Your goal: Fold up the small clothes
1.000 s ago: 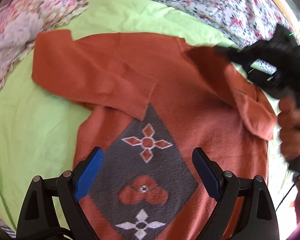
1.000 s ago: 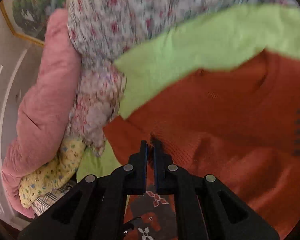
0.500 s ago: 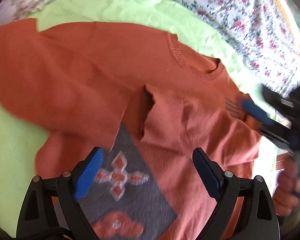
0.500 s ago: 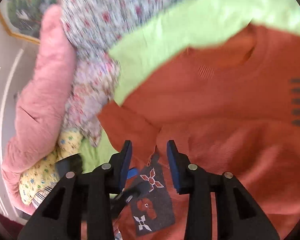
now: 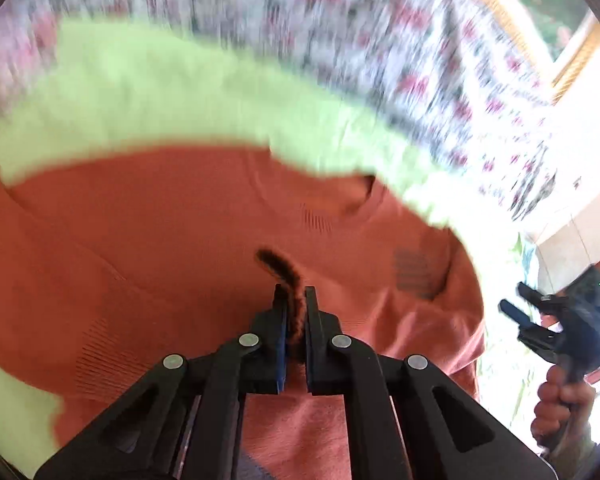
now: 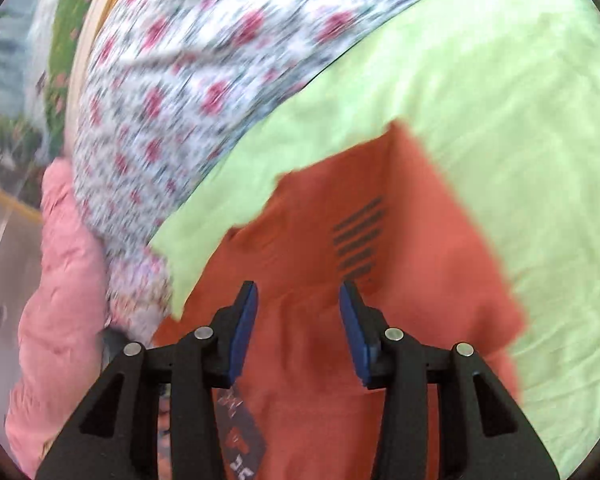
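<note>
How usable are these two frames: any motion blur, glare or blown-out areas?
Left wrist view: heavy motion smear on the floral bedding and green sheet; right edge blown out white; left gripper sharp. Right wrist view: bedding blurred, orange sweater edges soft, right gripper crisp.

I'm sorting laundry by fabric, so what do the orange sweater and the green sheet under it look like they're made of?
Orange sweater: seemingly a fine matte knit, judging by the ribbed neckline.
Green sheet: probably thin, smooth woven cotton or a blend, showing soft creases; motion blur leaves this uncertain.
</note>
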{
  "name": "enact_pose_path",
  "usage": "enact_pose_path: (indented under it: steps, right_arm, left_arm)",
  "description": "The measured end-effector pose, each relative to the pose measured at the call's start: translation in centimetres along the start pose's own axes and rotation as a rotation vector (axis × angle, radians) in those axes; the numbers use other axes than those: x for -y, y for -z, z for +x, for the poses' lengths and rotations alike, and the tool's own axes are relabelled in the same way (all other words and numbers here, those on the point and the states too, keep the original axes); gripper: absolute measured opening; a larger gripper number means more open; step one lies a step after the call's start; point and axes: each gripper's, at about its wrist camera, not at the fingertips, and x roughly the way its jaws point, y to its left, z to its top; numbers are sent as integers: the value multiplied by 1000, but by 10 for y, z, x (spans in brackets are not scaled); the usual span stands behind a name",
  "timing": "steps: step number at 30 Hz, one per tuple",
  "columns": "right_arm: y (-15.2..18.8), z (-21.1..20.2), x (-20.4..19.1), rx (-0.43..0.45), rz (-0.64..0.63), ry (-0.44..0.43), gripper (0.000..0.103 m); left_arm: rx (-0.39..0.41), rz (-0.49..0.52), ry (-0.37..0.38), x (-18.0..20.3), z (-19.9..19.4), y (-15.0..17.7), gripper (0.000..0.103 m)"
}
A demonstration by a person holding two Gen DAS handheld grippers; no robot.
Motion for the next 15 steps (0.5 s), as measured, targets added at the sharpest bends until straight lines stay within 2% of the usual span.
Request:
enact_pose_path:
  steps: [3,4,5,8,10,11,12,13,15]
  right_arm:
    - [-8,-4,17,35,13,76,53]
    - [-10,-2,20,37,16,96,53]
    - [-13,1,24,35,18,115,53]
    - [-20,8,29,29,-1,159,53]
    - [-24,13,30,24,-19,172,53]
    - [-26,13,31,24,-20,171,53]
    - [-27,13,32,28,-18,164,53]
    - [-27,13,30,33,-20,158,53]
    - [-24,14,26,32,-41,156,53]
  left_arm:
    - [-20,-9,-71,-28,-2,3,0]
    - [-43,-40,-117,-45,1,6,0]
    - [-43,-74,-129,-57,0,7,0]
    - [-22,-129,-119,-73,-10,8,0]
    - [-73,-180,-57,-79,-5,11,5]
    - [-108,-190,-27,-78,1,14,13]
    - [-130,-183,-23,-74,5,16,26]
    - [-153,-163,-16,-64,10,20,33]
    - [-190,-140,-16,-48,22,25,63]
